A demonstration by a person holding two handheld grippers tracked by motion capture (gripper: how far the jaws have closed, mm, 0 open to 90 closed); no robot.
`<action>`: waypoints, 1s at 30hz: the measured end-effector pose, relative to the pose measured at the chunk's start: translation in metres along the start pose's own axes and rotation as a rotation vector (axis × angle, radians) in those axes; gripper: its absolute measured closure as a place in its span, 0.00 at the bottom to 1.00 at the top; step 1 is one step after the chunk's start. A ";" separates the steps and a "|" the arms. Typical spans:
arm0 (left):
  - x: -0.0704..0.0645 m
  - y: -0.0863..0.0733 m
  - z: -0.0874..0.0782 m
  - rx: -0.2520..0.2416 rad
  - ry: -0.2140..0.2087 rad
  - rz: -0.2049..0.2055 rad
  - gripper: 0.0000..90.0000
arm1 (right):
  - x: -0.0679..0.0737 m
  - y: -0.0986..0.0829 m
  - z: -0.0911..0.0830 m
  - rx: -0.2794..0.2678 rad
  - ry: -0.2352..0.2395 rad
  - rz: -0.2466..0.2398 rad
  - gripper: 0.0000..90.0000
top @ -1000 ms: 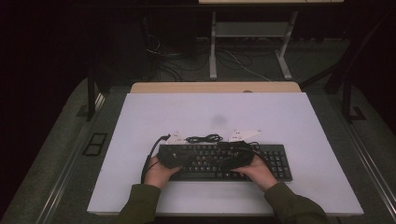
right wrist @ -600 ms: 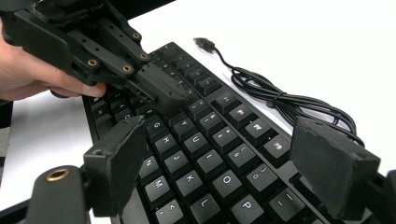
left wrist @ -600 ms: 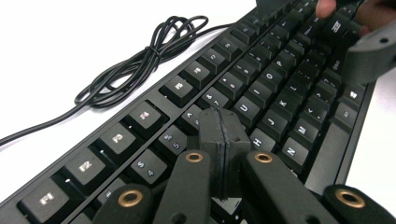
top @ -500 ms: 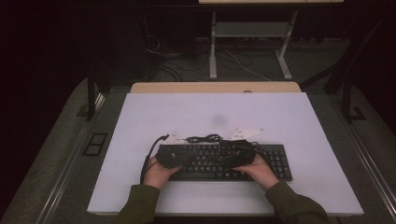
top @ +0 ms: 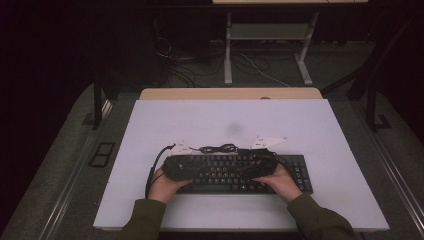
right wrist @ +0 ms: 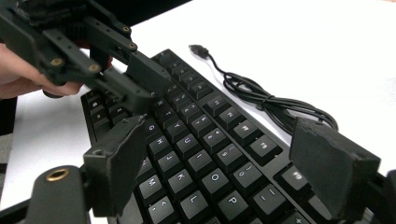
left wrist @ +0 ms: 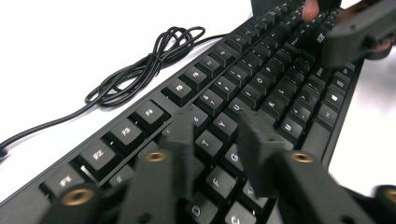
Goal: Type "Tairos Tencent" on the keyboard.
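The white table (top: 320,130) carries a black keyboard (top: 295,172) along its near edge, where it lay a second ago, its bundled cable (left wrist: 149,60) resting just behind the top row of keys. Both grippers have barely shifted over the last second and hover low over the keys, so I judge the typing or key-pressing is paused or only beginning. The left gripper (left wrist: 217,140) has its jaws a narrow gap apart above the letter keys, holding nothing, while the right gripper (right wrist: 224,172) is spread wide over the right-hand letters.
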State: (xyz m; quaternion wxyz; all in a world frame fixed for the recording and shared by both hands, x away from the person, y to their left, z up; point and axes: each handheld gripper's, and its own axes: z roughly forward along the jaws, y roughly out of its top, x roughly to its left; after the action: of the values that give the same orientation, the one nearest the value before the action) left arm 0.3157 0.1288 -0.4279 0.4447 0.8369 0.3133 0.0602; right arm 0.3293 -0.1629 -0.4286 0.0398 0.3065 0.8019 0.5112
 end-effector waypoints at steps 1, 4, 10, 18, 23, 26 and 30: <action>0.001 -0.002 -0.003 -0.003 0.000 0.004 0.63 | -0.001 0.000 -0.002 -0.005 -0.002 0.004 0.20; 0.003 -0.004 -0.009 -0.026 0.004 -0.003 0.53 | -0.003 -0.001 -0.006 -0.011 -0.006 0.002 0.20; 0.007 -0.007 -0.019 -0.052 0.014 -0.003 0.37 | -0.008 -0.005 -0.016 -0.023 -0.022 0.016 0.20; 0.004 -0.011 -0.029 -0.079 0.027 0.005 0.19 | -0.014 -0.013 -0.035 -0.029 -0.050 0.017 0.20; 0.002 -0.016 -0.035 -0.075 0.035 0.008 0.14 | -0.016 -0.019 -0.048 -0.043 -0.064 0.025 0.20; 0.001 -0.019 -0.037 -0.079 0.040 0.007 0.10 | -0.018 -0.023 -0.057 -0.050 -0.071 0.023 0.20; -0.002 -0.022 -0.040 -0.078 0.048 0.023 0.07 | -0.019 -0.030 -0.067 -0.047 -0.081 0.026 0.20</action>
State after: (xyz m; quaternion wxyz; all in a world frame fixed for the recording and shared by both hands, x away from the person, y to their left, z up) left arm 0.2888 0.1648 -0.4209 0.4687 0.8208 0.3115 0.0975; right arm 0.3058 -0.2345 -0.4268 0.0726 0.3364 0.7834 0.5176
